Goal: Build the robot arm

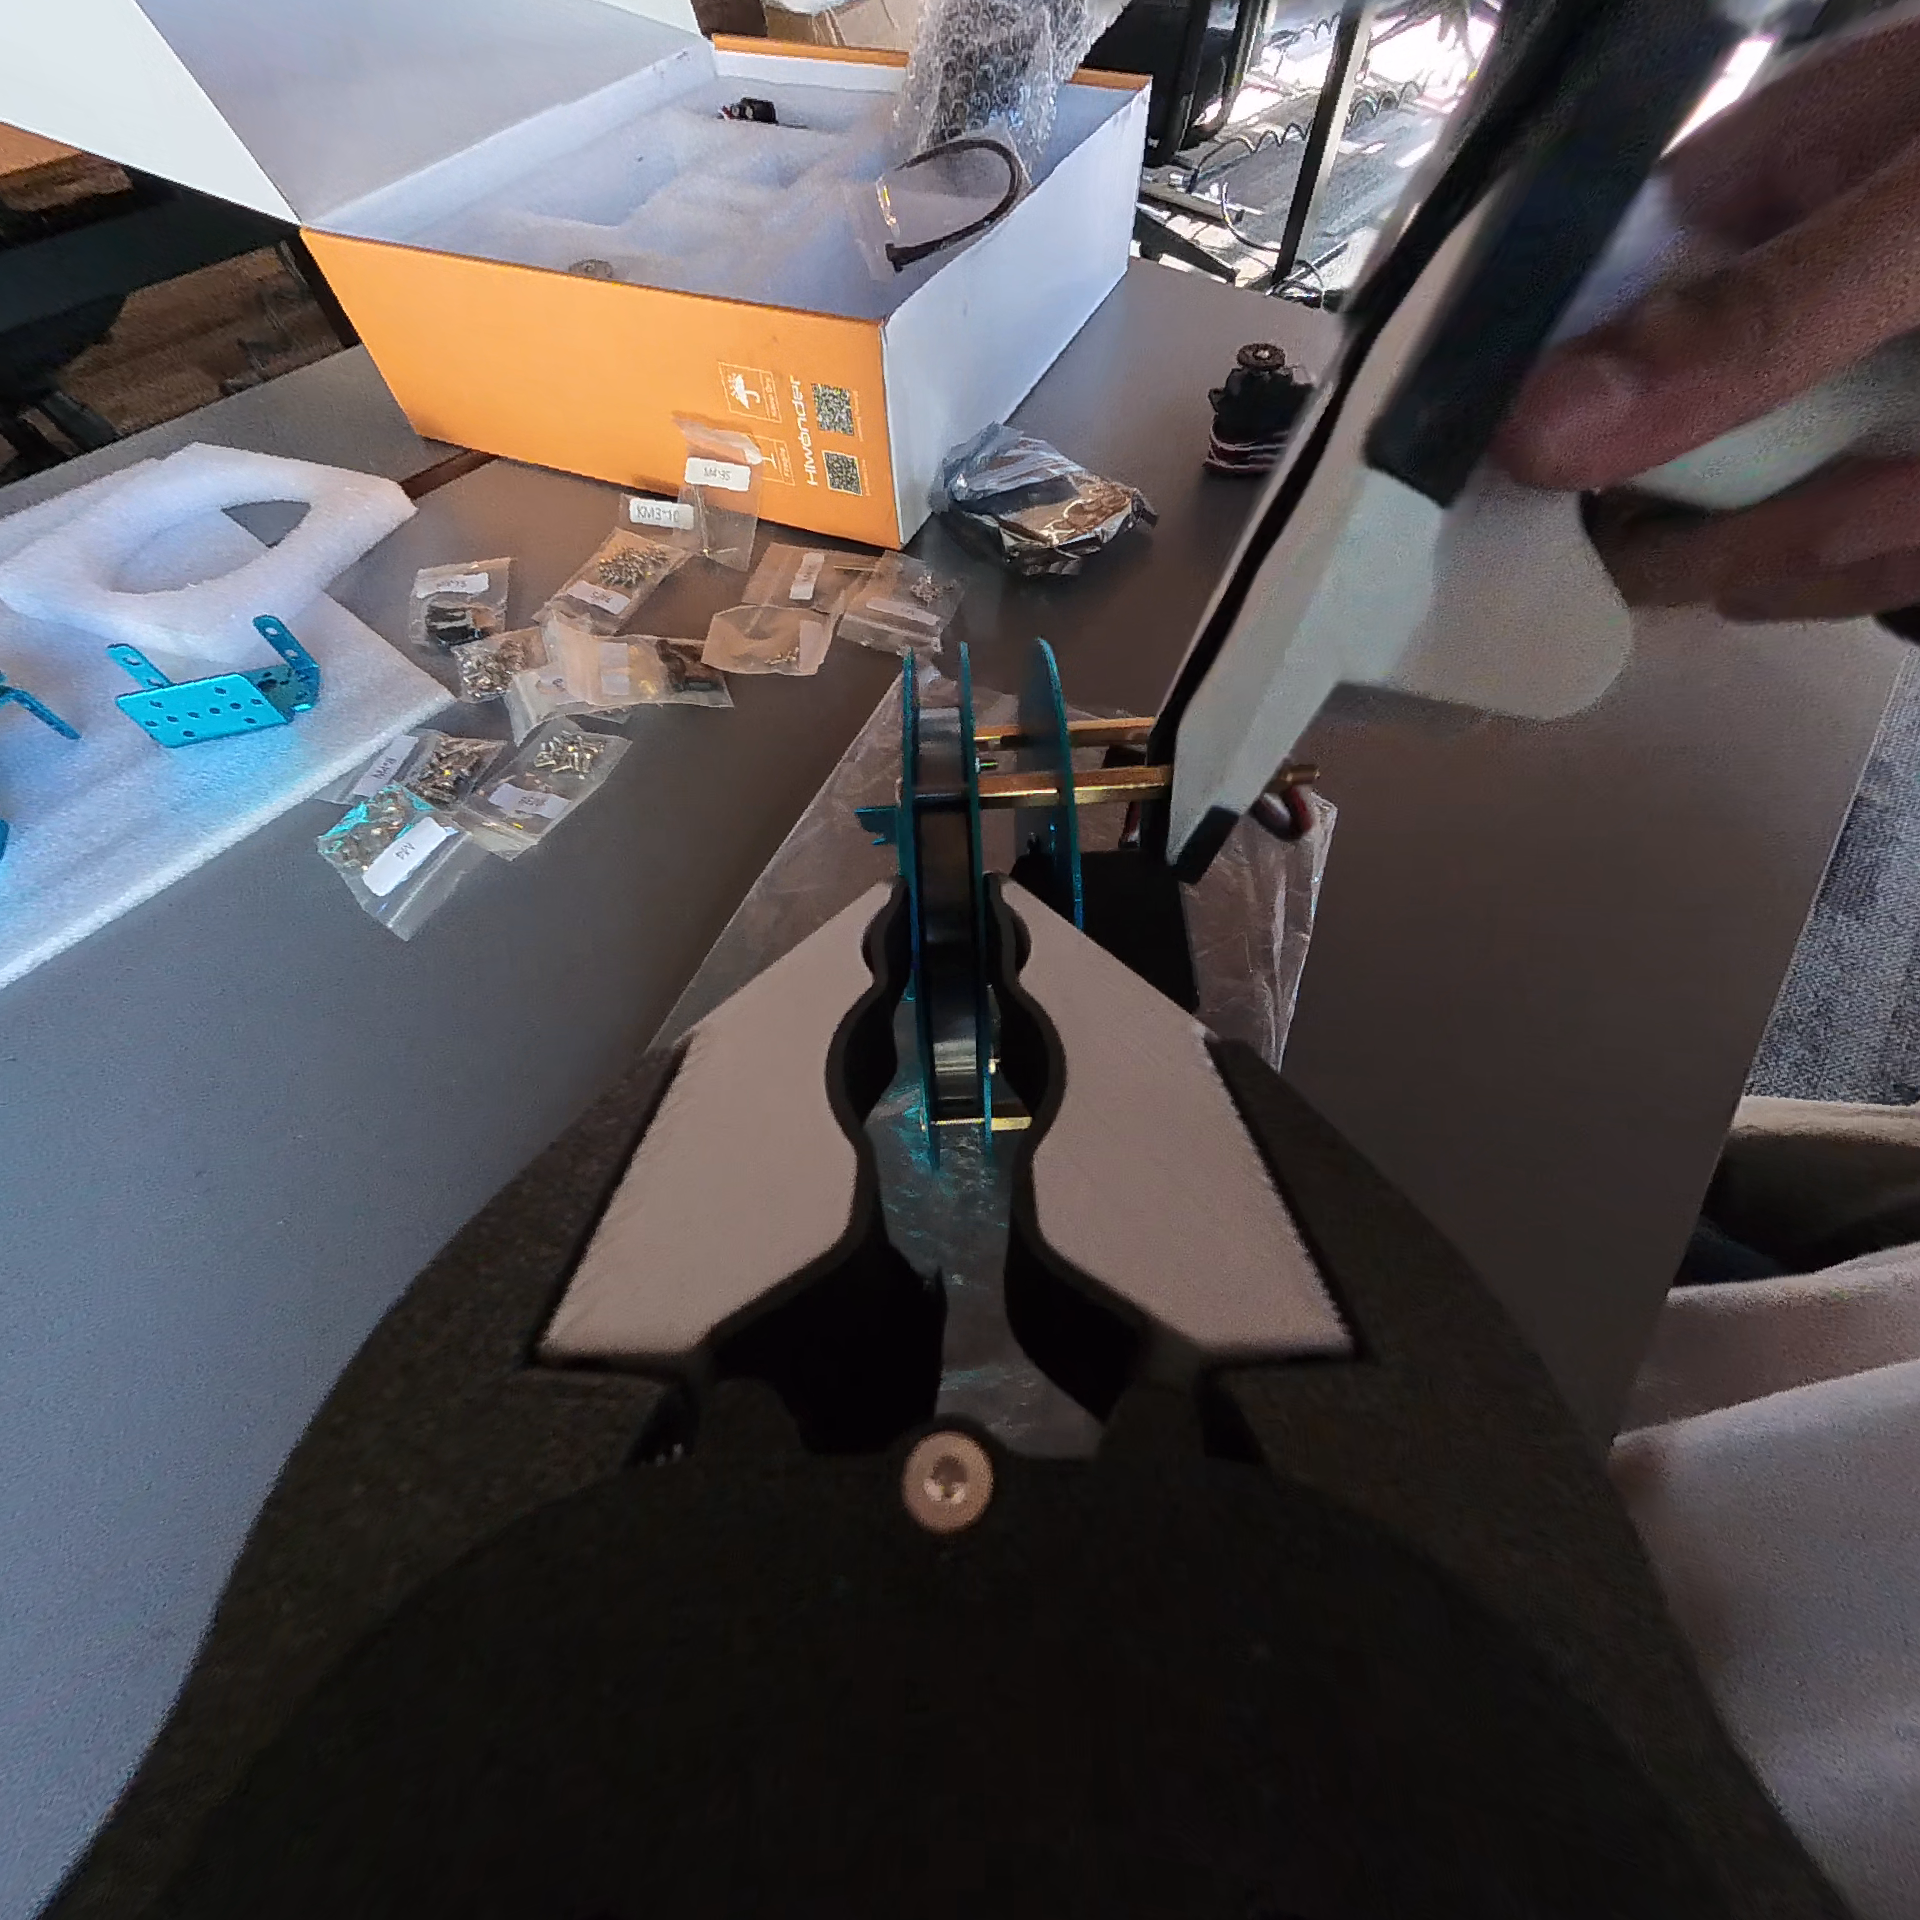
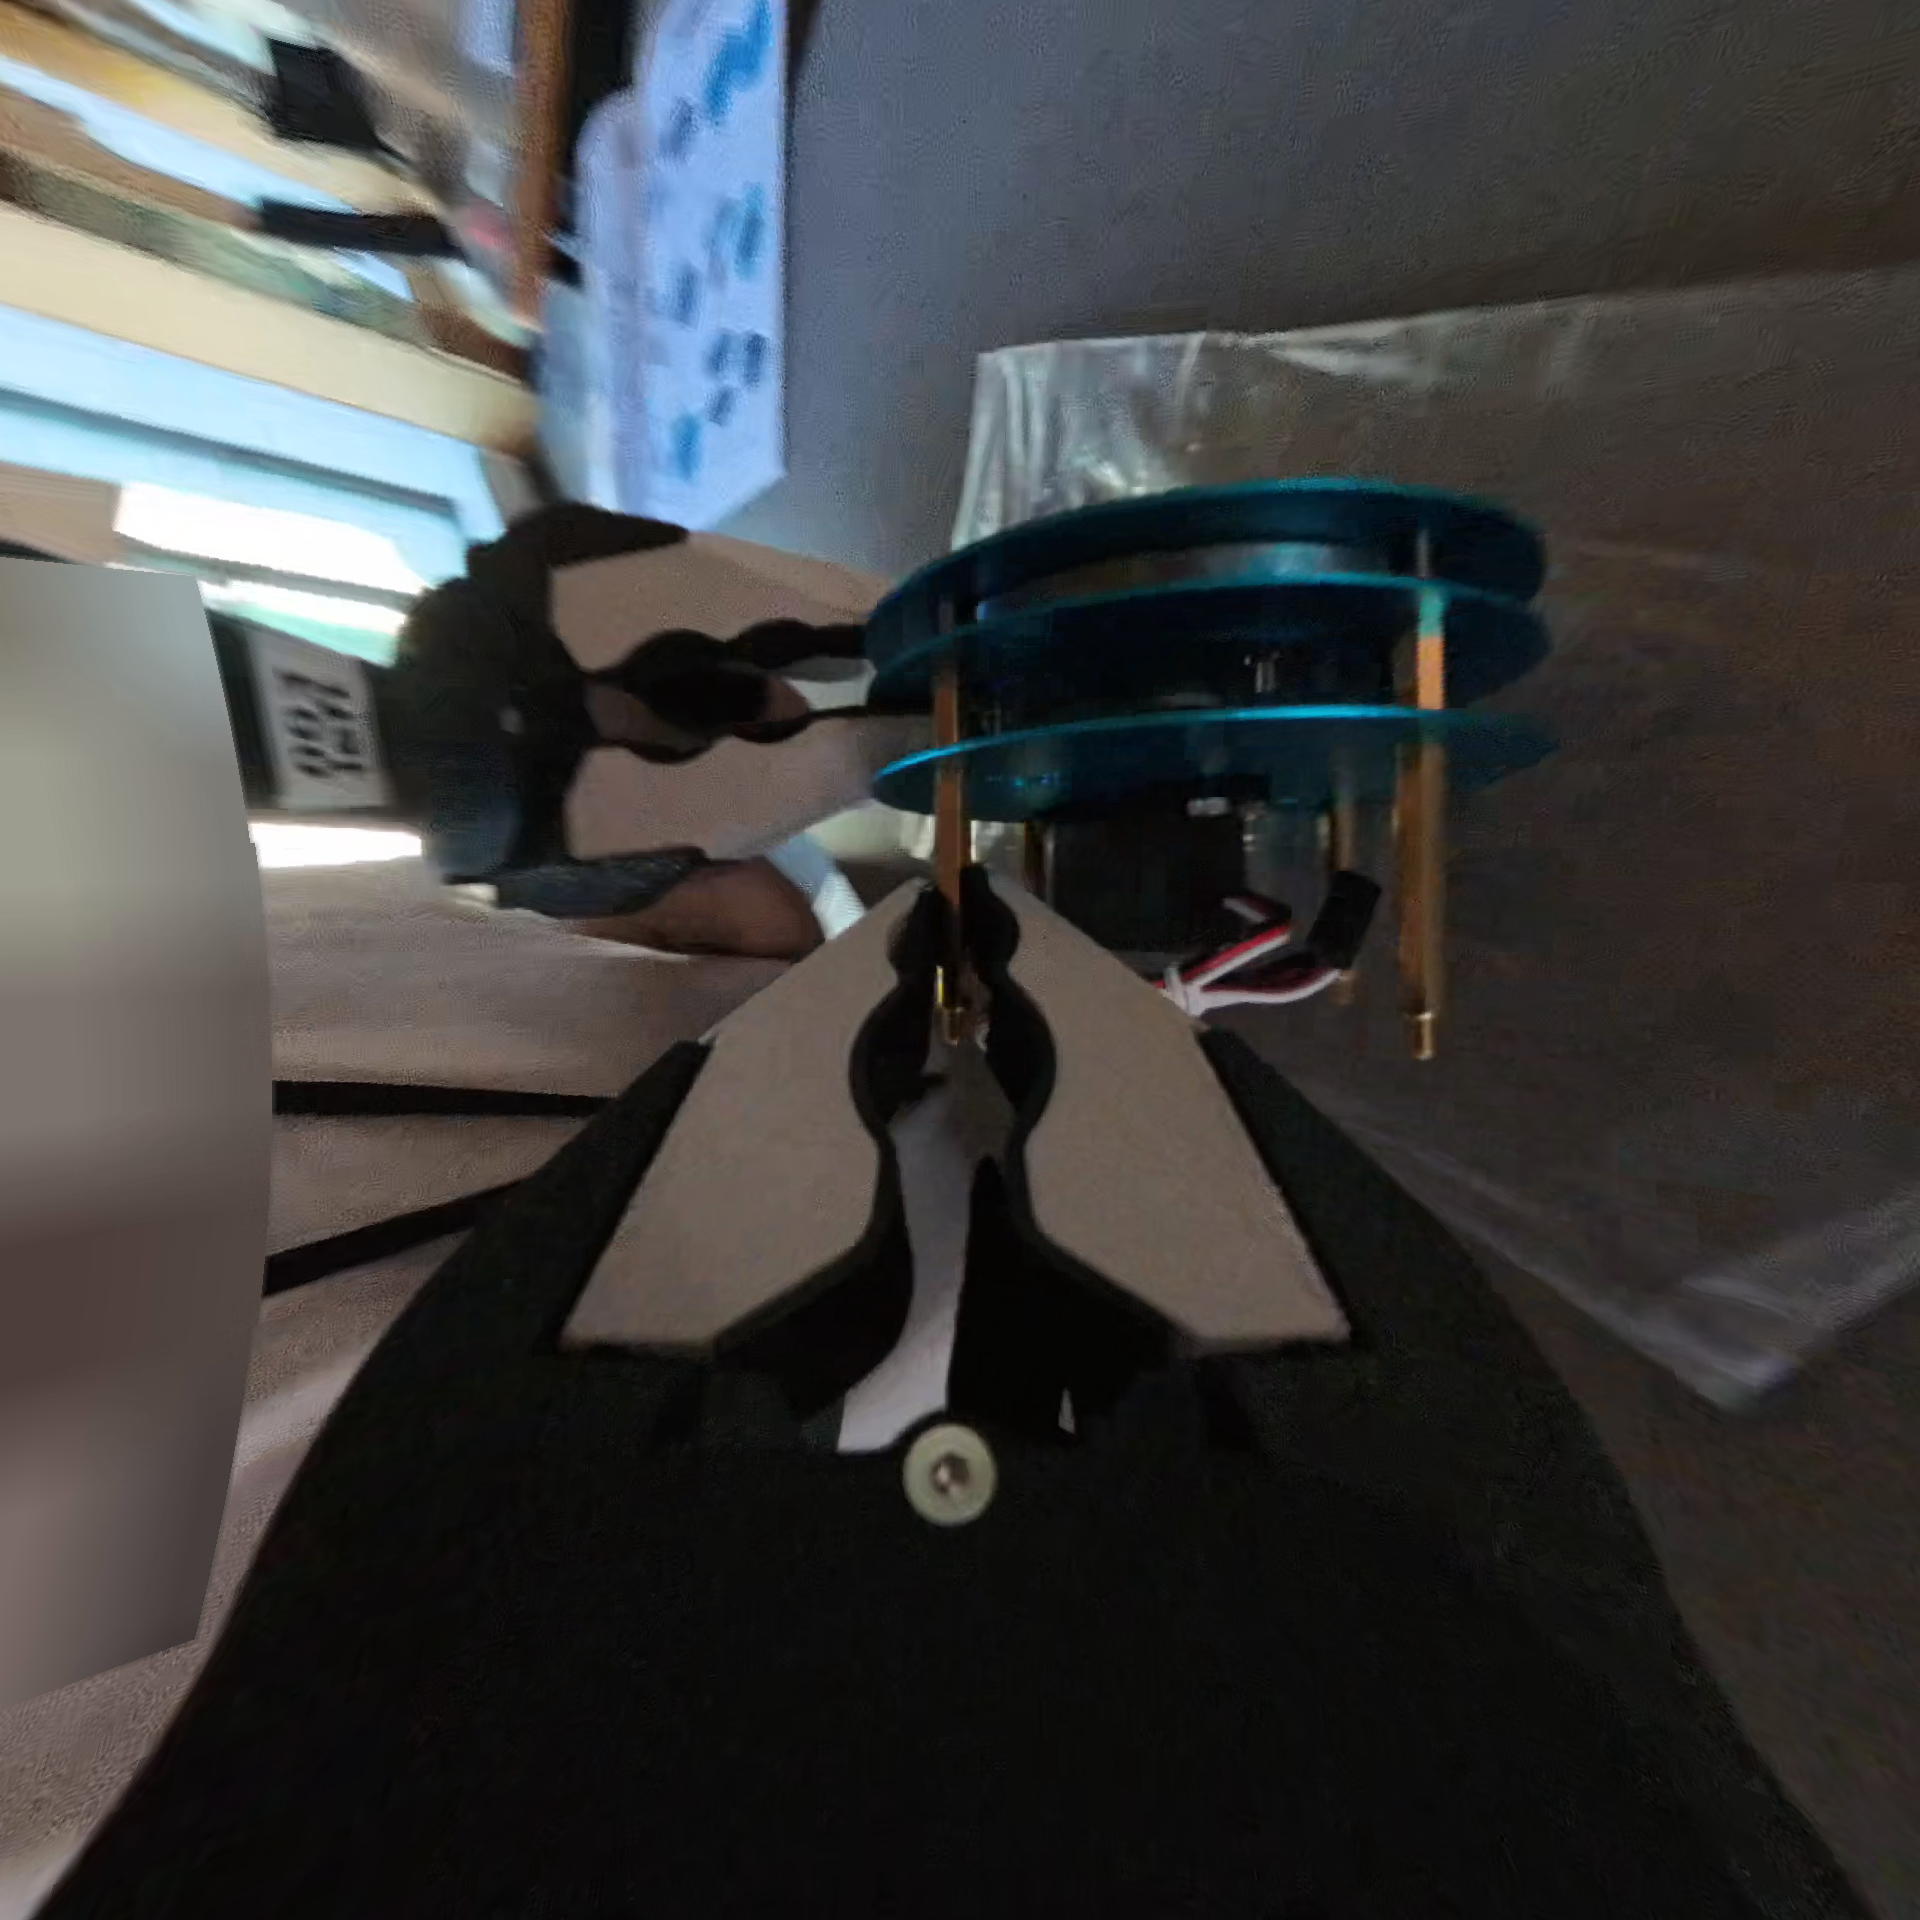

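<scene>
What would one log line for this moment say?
left tongs: shut on blue round-plate metal assembly | right tongs: shut on its brass standoff post | under it: clear plastic bag on grey table

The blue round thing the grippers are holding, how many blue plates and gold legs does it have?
Blue round plates: 3
Gold legs that can be told: 4, one clamped in the right gripper
Total: 7
The left gripper is shut on two of the plates.
</scene>
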